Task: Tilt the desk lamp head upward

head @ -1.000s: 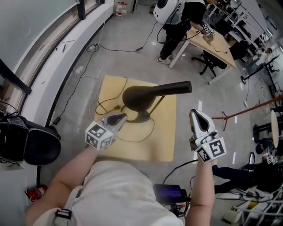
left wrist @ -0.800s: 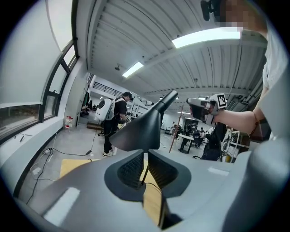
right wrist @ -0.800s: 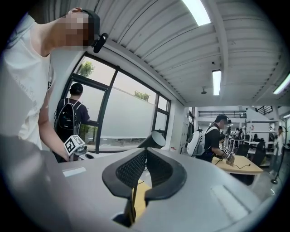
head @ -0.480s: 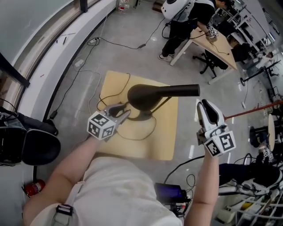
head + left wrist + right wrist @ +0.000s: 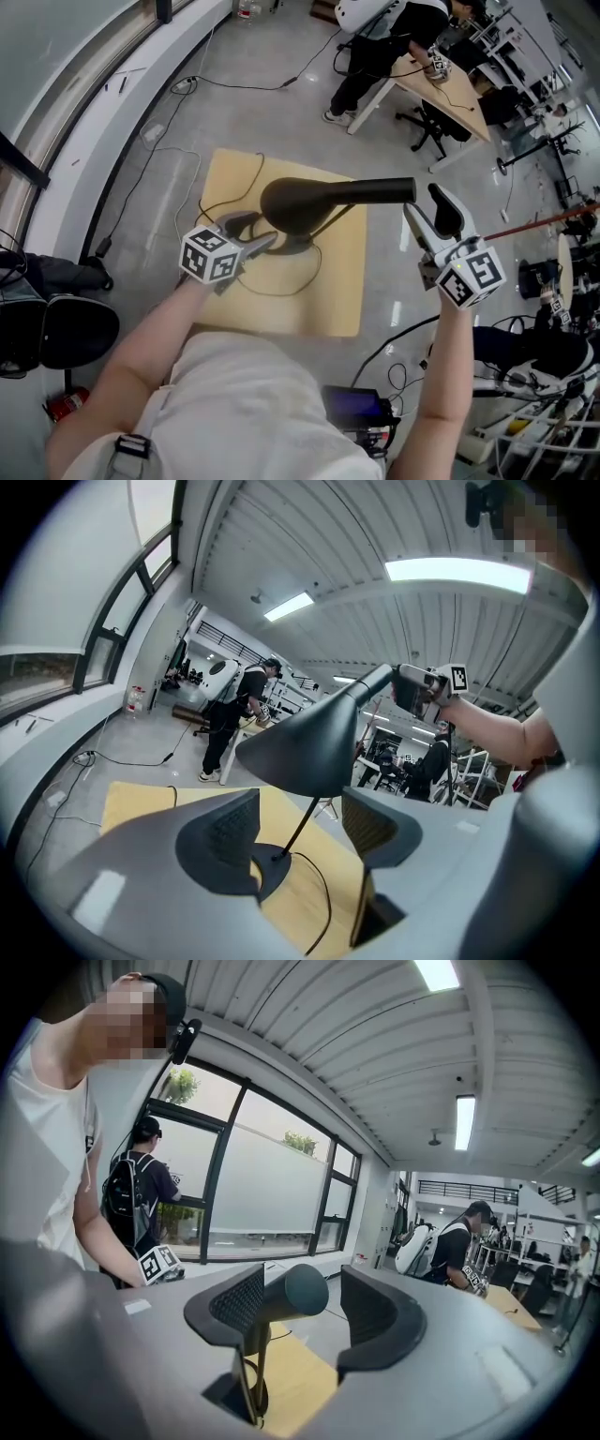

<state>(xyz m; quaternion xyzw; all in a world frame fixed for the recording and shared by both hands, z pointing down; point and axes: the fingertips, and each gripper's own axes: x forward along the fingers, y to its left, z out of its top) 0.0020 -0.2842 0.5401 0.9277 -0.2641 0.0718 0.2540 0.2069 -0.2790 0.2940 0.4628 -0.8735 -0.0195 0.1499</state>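
Having just been opening, the left gripper (image 5: 251,236) gaped near the lamp (image 5: 314,199) base (image 5: 255,866); the right gripper (image 5: 433,212) loosely straddled its tail.

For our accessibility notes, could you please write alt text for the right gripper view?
The right tongs, jaws apart after just opening, frame the round end of the black desk lamp head, close beside one jaw, above a yellow board. Large windows stand behind.

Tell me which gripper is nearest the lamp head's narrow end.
The right gripper: the lamp head's narrow end shows close between its jaws, which have just been opening. The left gripper, also just opening, is down by the lamp base.
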